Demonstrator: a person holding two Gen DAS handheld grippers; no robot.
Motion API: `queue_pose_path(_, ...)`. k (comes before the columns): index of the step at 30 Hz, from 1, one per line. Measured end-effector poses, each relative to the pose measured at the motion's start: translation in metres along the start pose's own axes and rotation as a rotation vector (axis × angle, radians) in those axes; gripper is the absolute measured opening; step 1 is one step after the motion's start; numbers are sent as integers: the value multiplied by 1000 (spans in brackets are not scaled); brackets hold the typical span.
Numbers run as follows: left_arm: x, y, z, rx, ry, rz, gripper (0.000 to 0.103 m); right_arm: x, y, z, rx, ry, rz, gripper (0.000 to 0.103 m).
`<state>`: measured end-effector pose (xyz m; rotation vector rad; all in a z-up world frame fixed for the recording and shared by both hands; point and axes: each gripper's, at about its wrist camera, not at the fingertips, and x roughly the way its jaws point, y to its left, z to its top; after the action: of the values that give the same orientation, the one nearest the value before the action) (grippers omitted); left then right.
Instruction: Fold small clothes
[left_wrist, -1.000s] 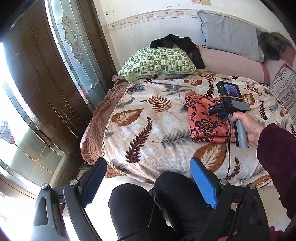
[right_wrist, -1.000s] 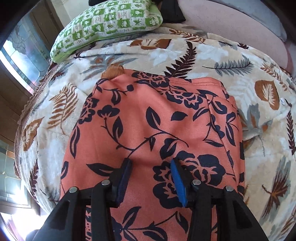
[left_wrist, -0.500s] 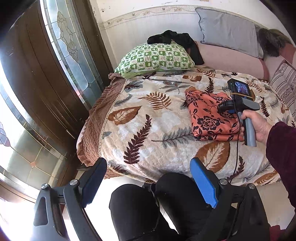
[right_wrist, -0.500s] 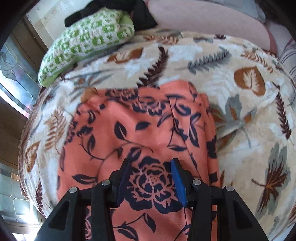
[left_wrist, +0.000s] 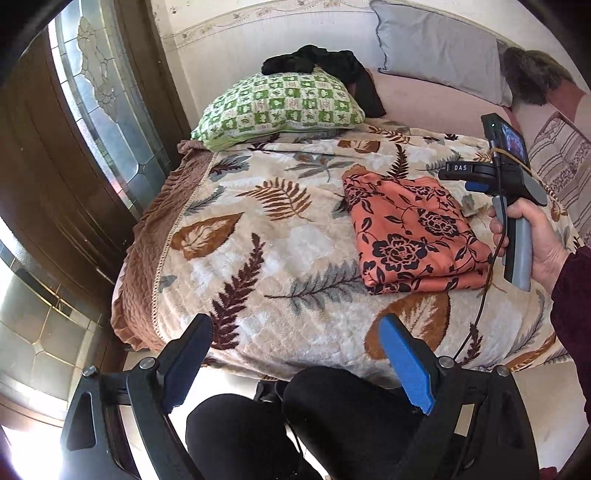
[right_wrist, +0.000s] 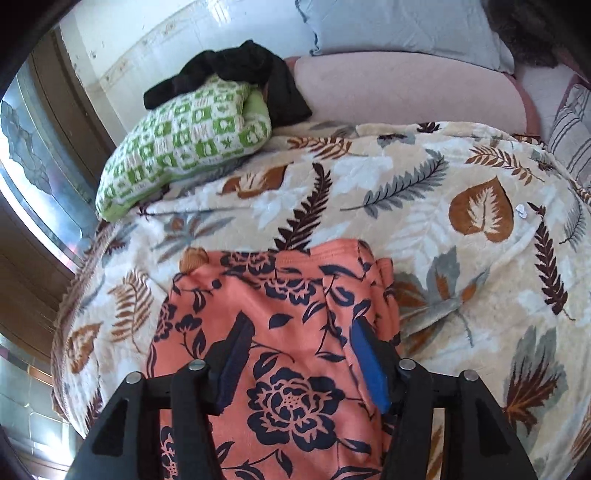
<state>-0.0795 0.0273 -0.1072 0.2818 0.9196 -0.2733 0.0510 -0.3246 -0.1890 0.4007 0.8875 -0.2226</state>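
Folded orange floral garment (left_wrist: 413, 236) lies flat on the leaf-print blanket (left_wrist: 280, 258). My right gripper (right_wrist: 301, 334) hangs above it, jaws just opening, gripping nothing. My left gripper (left_wrist: 295, 338) is spread wide, empty, at the bed's near edge.

We see a bed under a leaf-print blanket (left_wrist: 258, 251) with a brown frilled edge. At its head lies a green checked pillow (left_wrist: 280, 105), a black garment (left_wrist: 321, 66) draped across its top. Behind it we see a pink bolster (right_wrist: 406, 92) and a grey cushion (left_wrist: 436, 51). A wooden door with patterned glass (left_wrist: 92, 110) stands beside the bed.
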Motion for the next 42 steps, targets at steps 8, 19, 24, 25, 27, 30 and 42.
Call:
queue_pose_path(8, 33, -45, 33, 130, -14, -116, 91, -35, -82, -14, 156, -45, 8, 69)
queue_pose_path(19, 66, 10, 103, -11, -88, -96, 91, -122, -88, -10, 198, -125, 140, 77)
queue_pose_path(24, 121, 11, 115, -68, 12, -144, 91, -92, -54, 10, 169, -8, 220, 79)
queue_pose_path(25, 132, 8, 114, -79, 28, -172, 91, -79, -49, 10, 152, 22, 205, 79)
queue_pose_path(27, 152, -3, 110, -90, 55, -200, 91, -49, -45, 10, 146, 82, 198, 80)
queue_pose_path(30, 178, -18, 103, -88, 82, -205, 91, -9, -56, 9, 205, 129, 205, 79)
queue_pose_path(42, 63, -29, 120, -102, -363, 68, 102, -143, 9, -18, -87, -437, 118, 80)
